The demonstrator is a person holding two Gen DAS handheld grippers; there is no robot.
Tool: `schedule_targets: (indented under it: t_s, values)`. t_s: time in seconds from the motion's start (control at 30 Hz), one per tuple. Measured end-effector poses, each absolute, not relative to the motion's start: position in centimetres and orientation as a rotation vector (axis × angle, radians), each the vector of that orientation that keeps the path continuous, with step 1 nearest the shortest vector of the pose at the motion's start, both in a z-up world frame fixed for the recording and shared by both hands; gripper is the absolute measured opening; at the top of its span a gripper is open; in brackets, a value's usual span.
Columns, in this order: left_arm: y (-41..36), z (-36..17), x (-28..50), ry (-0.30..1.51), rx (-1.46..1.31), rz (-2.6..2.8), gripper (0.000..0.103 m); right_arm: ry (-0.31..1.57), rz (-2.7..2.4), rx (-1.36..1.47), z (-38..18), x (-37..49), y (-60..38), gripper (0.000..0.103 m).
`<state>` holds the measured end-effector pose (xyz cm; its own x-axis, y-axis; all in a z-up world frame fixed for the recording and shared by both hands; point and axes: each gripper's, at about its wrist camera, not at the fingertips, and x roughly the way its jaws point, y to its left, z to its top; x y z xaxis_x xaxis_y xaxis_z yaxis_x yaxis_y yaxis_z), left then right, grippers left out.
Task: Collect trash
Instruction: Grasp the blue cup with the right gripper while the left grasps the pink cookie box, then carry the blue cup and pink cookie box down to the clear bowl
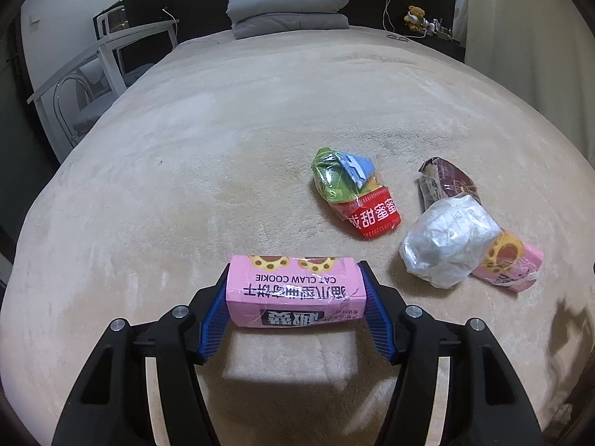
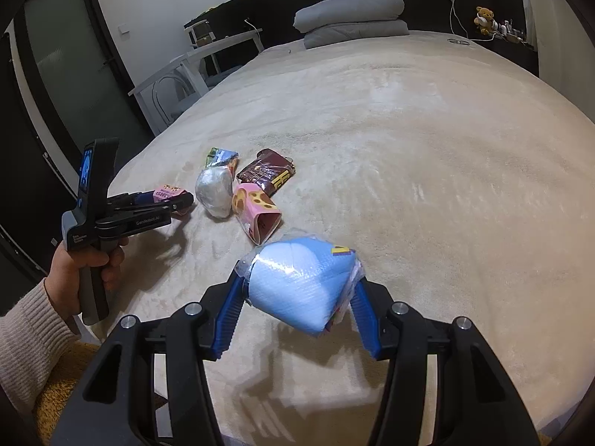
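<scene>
"CAT CLAW COOKIE" box [image 1: 293,291] sits clamped in left claw [image 1: 293,297].

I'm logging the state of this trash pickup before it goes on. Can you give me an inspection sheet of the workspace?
Surface: beige blanket covering the bed, soft and slightly rumpled.
Job's things: pink cookie box held by the left gripper; blue packet held by the right gripper; green and red wrapper, brown wrapper, white plastic bag and crushed pink box lie close together on the blanket.
Clutter: nothing seen beyond the trash.
Grippers: both shut on their items.
Cables: white charger cable at the headboard.
Surroundings: folded grey duvet, teddy bear, white chair, dark door.
</scene>
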<state>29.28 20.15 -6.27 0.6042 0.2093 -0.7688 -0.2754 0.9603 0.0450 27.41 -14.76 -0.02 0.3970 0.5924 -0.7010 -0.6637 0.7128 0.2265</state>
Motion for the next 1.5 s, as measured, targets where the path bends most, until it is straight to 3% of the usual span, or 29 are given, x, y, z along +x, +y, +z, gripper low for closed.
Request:
schedule_targets:
  t_s: [0.5,1.5]
  values:
    - [16.7,-2.5,23.4,0.756,-0.196,0.235,0.062,0.777,0.784,-0.107,1.4,24.6,-15.8,0.053]
    - [4.4,-2.0,8.2,0.606,-0.306,0.053,0.062,0.660,0.847,-0.051,2.3,12.2,-22.8,0.054]
